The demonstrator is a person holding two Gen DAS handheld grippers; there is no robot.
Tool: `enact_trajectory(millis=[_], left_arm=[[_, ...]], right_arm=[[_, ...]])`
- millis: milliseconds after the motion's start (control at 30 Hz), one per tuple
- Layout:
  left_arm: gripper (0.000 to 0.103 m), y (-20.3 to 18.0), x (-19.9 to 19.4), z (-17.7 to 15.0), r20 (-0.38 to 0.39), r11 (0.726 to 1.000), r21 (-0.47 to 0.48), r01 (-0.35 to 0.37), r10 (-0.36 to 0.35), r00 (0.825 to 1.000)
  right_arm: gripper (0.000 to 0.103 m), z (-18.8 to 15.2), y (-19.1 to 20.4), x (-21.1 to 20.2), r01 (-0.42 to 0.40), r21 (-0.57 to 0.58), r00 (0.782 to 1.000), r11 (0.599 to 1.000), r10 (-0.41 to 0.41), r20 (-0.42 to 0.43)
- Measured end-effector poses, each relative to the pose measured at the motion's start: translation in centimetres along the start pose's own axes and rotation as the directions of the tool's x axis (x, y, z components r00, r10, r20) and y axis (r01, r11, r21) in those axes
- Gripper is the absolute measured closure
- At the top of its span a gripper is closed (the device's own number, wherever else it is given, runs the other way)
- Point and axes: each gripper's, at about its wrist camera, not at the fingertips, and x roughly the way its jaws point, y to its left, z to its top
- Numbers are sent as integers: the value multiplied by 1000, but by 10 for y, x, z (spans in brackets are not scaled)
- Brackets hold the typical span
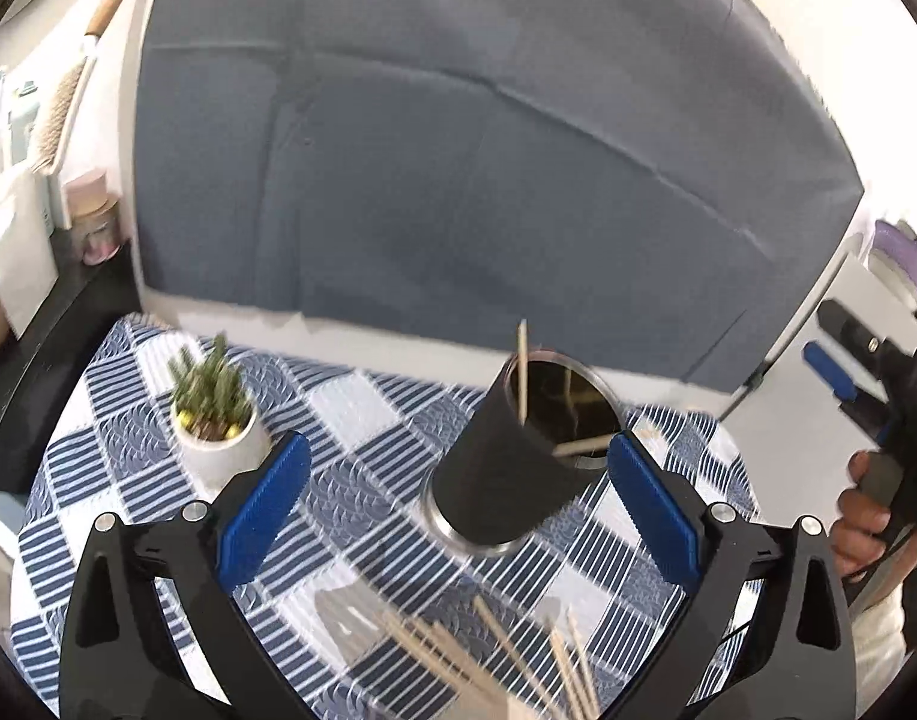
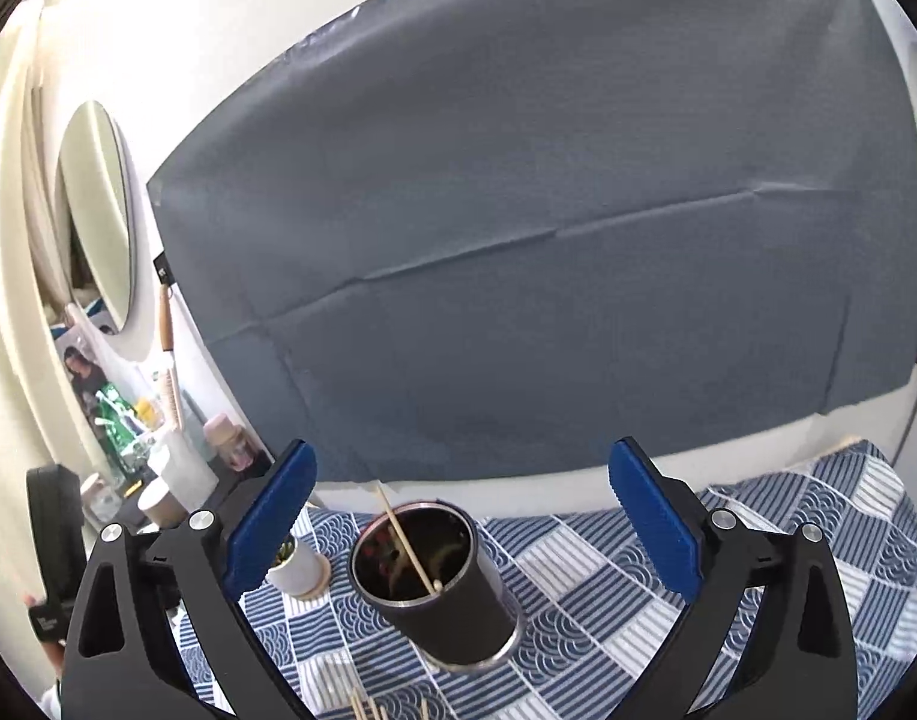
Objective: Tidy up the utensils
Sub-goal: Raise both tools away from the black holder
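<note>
Just ahead, cup (image 1: 506,456) stands between spread jaws

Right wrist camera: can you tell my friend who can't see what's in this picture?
A black cup holding a wooden stick stands on a blue checked tablecloth. The right gripper hovers above, jaws wide apart. A small potted plant sits left of the cup.
</note>
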Motion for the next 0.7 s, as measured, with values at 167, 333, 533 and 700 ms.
enact_trajectory(millis=[167,333,533,700], left_arm=[[6,8,-1,-17,-68,999,22,-32,34,997],[6,18,3,-38,-136,1000,17,-25,27,990],[6,27,12,-62,-207,999,39,-38,46,977],[6,36,22,-76,-257,999,24,-33,38,966]], right_arm=[[9,-17,5,-11,24,-8,999,1000,-24,-23],[9,-40,11,-15,61,-25,996,998,-63,-61],[9,-73,15,-14,90,-44,986,995,-95,-137],[8,-103,22,-11,159,-119,967,980,-179,-182]])
